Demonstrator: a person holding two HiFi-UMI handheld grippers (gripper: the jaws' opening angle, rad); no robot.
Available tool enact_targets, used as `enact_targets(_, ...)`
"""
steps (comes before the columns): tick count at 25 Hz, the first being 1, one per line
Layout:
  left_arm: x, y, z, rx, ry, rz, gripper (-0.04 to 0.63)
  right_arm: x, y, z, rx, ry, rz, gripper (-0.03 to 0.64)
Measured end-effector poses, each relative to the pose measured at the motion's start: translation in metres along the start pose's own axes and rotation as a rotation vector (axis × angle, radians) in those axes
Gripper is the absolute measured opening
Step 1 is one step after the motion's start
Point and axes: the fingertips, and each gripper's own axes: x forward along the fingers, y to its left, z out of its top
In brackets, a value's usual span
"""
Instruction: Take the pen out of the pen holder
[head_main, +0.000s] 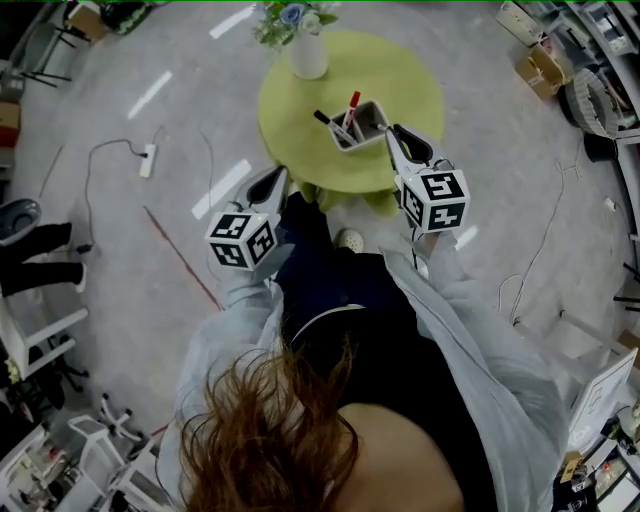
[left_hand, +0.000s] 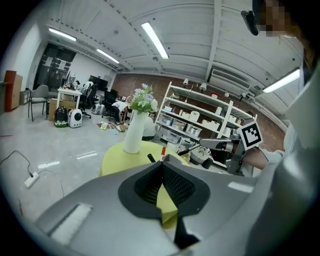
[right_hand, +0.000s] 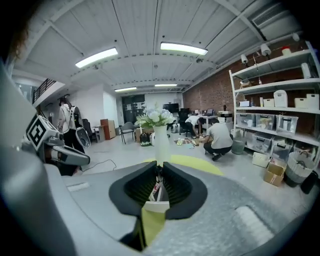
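Observation:
A white pen holder (head_main: 362, 124) stands on the round yellow-green table (head_main: 295, 110). A red-capped pen (head_main: 352, 102) and a black pen (head_main: 328, 122) stick up out of it. My right gripper (head_main: 393, 133) hovers just right of the holder, shut with nothing in it. In the right gripper view its tips (right_hand: 159, 167) line up with the holder (right_hand: 157, 204) and the vase (right_hand: 161, 145). My left gripper (head_main: 278, 177) hangs at the table's near left edge, shut and empty. In the left gripper view the red-capped pen (left_hand: 163, 150) pokes up just above the closed tips (left_hand: 161, 164).
A white vase (head_main: 307, 55) of flowers stands at the table's far side. A power strip (head_main: 148, 160) with its cable lies on the floor to the left. Shelving (right_hand: 272, 115) lines the brick wall, and a person (right_hand: 218, 137) crouches on the floor beyond the table.

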Motion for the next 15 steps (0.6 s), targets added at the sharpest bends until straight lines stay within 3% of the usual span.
enact_targets(7,-0.005,-0.016,0.020,0.068,-0.050,-0.023,0.018,-0.038,0.009,0.033,0.086,-0.128,0.042,0.043)
enact_targets(15,-0.002,-0.047,0.019,0.110,-0.065,-0.074,0.018,-0.087,0.002,0.046,0.124,-0.221,0.008,0.043)
